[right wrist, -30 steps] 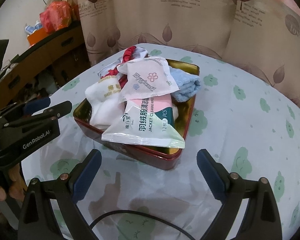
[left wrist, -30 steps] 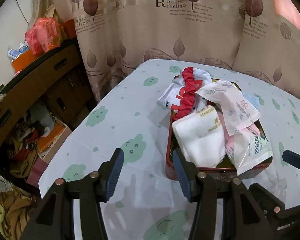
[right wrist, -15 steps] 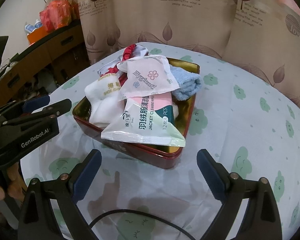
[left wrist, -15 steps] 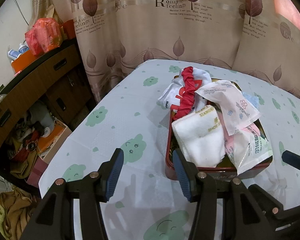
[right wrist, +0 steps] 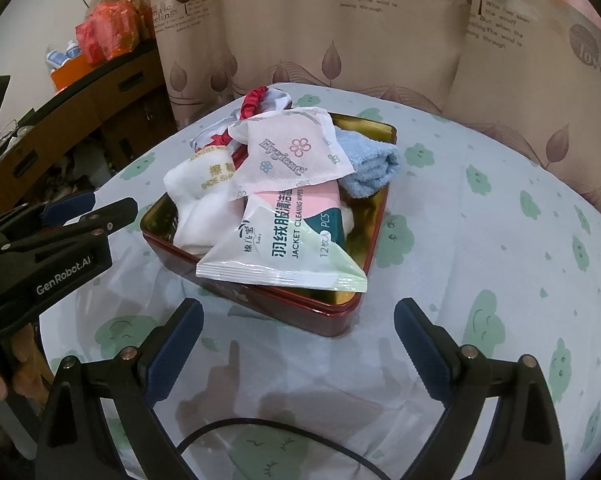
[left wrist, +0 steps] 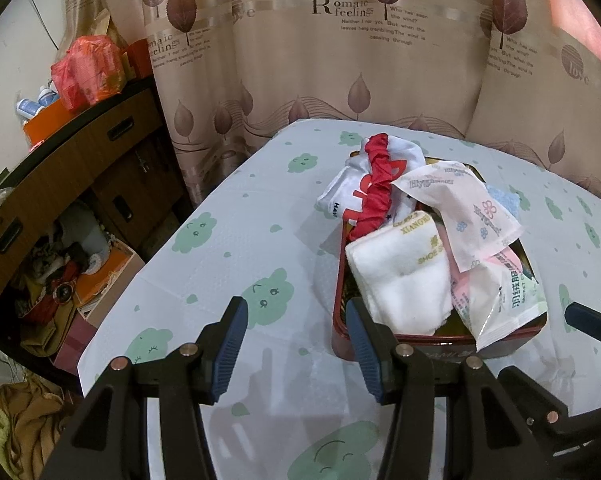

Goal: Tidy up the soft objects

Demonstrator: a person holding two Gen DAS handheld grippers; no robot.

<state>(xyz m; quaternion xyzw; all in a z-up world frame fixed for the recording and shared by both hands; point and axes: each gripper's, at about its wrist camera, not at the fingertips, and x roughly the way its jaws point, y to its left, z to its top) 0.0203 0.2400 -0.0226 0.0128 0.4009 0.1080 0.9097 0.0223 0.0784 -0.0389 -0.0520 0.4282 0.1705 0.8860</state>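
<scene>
- My left tongs [left wrist: 294, 344] hover over the counter [left wrist: 228, 248] just in front of the red tin [right wrist: 260, 300], spread fairly wide with nothing between them; the right-hand pad sits by the tin's near left corner (whether it touches, I cannot tell).
- My right tongs [right wrist: 298, 344] hang before the tin's near side, gaping wide and empty.
- The tin is piled with soft things: a white towel [left wrist: 400, 280] at its near left, a wipes packet [right wrist: 284, 252] lying over its near rim, and a pink flowered pouch [right wrist: 292, 156] resting on top of the heap.
- A blue cloth [right wrist: 370, 168] is tucked against the tin's far right side, partly under the pouch.
- A red scrunchie [left wrist: 376, 192] drapes over a white garment [left wrist: 340, 196] that spills over the tin's far left corner.
- A leaf-print curtain [left wrist: 340, 60] hangs behind the tin, beyond the counter's far edge.
</scene>
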